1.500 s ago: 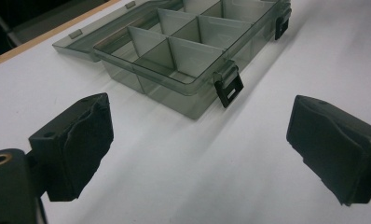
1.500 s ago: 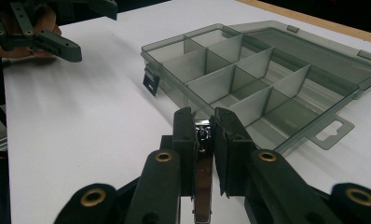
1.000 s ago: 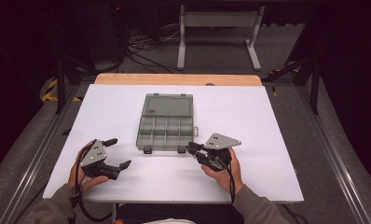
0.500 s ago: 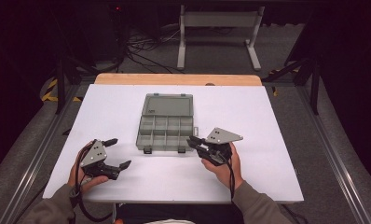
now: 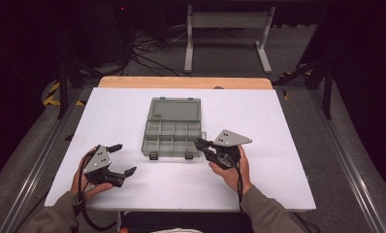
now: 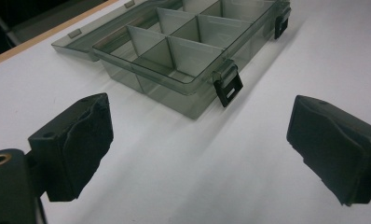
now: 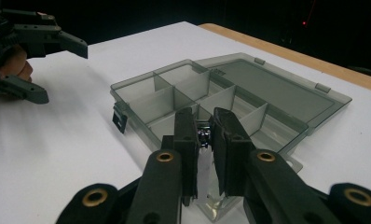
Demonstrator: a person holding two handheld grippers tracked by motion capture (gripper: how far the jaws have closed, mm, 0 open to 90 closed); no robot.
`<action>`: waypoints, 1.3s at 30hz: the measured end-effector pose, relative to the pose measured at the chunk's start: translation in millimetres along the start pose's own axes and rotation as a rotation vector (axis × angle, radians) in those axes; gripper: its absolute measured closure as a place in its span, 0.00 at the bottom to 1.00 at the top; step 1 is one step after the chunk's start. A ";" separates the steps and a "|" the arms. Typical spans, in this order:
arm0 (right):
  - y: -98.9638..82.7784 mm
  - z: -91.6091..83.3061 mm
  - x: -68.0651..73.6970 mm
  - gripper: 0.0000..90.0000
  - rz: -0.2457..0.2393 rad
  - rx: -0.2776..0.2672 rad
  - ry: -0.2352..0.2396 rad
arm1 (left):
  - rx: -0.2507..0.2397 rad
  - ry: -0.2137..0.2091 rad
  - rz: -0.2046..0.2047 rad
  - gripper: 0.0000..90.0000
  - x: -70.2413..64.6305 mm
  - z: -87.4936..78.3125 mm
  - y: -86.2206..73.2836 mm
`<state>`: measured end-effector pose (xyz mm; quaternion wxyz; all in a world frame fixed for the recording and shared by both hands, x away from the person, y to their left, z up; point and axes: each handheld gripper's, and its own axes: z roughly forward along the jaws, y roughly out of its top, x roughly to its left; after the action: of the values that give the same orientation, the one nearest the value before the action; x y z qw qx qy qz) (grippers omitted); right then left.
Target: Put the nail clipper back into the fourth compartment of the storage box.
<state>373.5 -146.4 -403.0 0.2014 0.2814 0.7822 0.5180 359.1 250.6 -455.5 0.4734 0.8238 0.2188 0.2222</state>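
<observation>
- Left gripper point(image 5: 122, 159): jaws spread wide, nothing between them, low over the white table point(image 5: 288, 126) and pointing toward the organiser box point(image 5: 172, 139). In the left gripper view the box's near corner and one black latch point(image 6: 228, 88) sit ahead of the open jaws, well apart from them.
- Organiser box: clear smoky plastic, between the two grippers and a little beyond them. Lid point(image 7: 277, 91) is laid flat open on the far side; the divided compartments look empty.
- Right gripper point(image 7: 206, 135): jaws pressed nearly together at the box's near right corner. A small shiny metal piece point(image 7: 203, 136) shows in the narrow gap; it looks pinched, but what it is cannot be told.
- Risk, judged: the box is light and held by nothing. A push from the right gripper at that corner could slide or spin it toward the left gripper.
- Risk, judged: if the shiny piece is only lightly nipped, it could drop and bounce outside the compartments.
- Risk, judged: jaws lowered onto a divider wall could tip the box.
- Writing: no brand, label or lettering can be read on the box or the grippers.
</observation>
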 end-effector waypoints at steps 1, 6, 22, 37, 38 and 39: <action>2.0 1.7 -1.3 0.89 0.000 -0.006 -0.003 | -0.001 0.001 0.002 0.09 0.3 -0.2 0.0; 6.5 6.0 -6.0 0.89 -0.001 -0.015 -0.019 | -0.002 -0.001 0.000 0.09 0.5 -0.2 -0.3; 16.4 33.8 -35.6 0.89 0.020 -0.025 -0.068 | 0.001 -0.006 -0.004 0.09 0.6 0.7 -1.0; 14.3 58.8 -53.3 0.89 0.027 0.003 -0.096 | 0.011 -0.010 -0.004 0.09 1.1 2.0 -1.5; 14.1 59.9 -53.7 0.89 0.027 0.007 -0.095 | 0.011 -0.011 -0.005 0.09 1.0 2.1 -1.6; 13.7 61.2 -54.1 0.89 0.027 0.009 -0.096 | 0.010 -0.012 -0.005 0.09 1.1 2.1 -1.6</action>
<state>454.9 -134.7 -412.5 0.2304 0.3176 0.7701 0.5029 360.9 250.6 -457.7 0.4711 0.8270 0.2191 0.2147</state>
